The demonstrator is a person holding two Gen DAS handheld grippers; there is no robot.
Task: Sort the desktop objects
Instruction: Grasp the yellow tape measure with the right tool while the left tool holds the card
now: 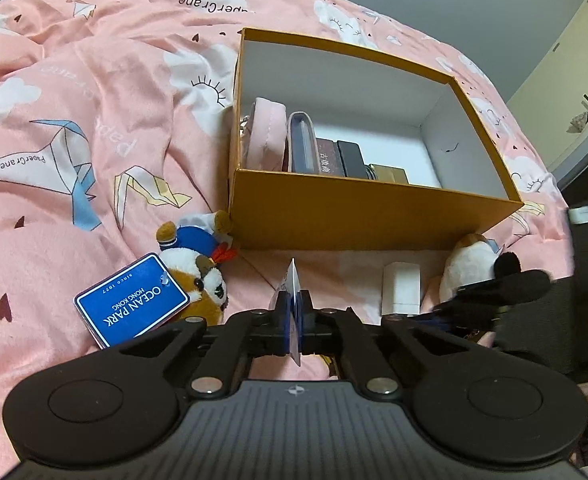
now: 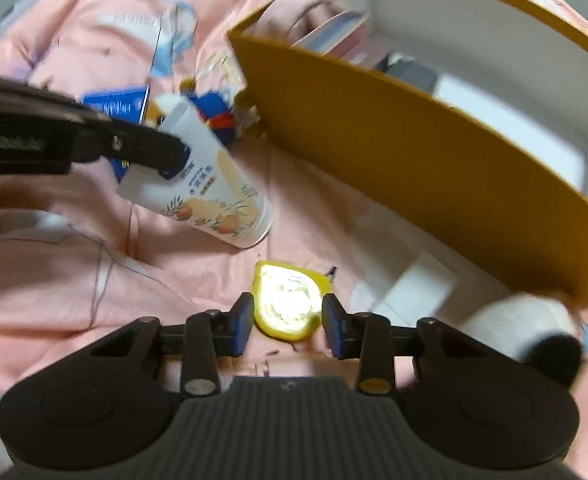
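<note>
1. Left gripper (image 1: pixel 293 310): matte black, ribbed body, blue pads pressed tight on the flat crimped end of a white tube (image 2: pixel 206 188); in the left wrist view only that thin edge shows.
2. Tube: soft plastic cylinder printed with orange fruit, lying tilted on the quilt (image 1: pixel 74 120), its round cap end free.
3. Right gripper (image 2: pixel 287 316): same build, jaws set either side of a small yellow packet (image 2: pixel 288 304) with a shiny foil face and rounded outline; the blurred frame leaves pad contact uncertain.
4. Quilt: pink, rumpled cotton, printed with paper cranes and clouds.
5. Box (image 1: pixel 374 212): rectangular card, mustard outside, white inside, open-topped, resting on the quilt beyond both grippers; holds a pink padded pouch (image 1: pixel 264 136) and several dark flat items upright along its left end.
6. Plush toy (image 1: pixel 198 268): brown and white fur, blue hat, beside the box's near left corner, with a glossy blue card tag (image 1: pixel 132 304).
7. White block (image 1: pixel 401 288): smooth, oblong, near the box's front wall.
8. Second plush (image 1: pixel 478 268): pale fur, black ear, at the box's near right corner.
</note>
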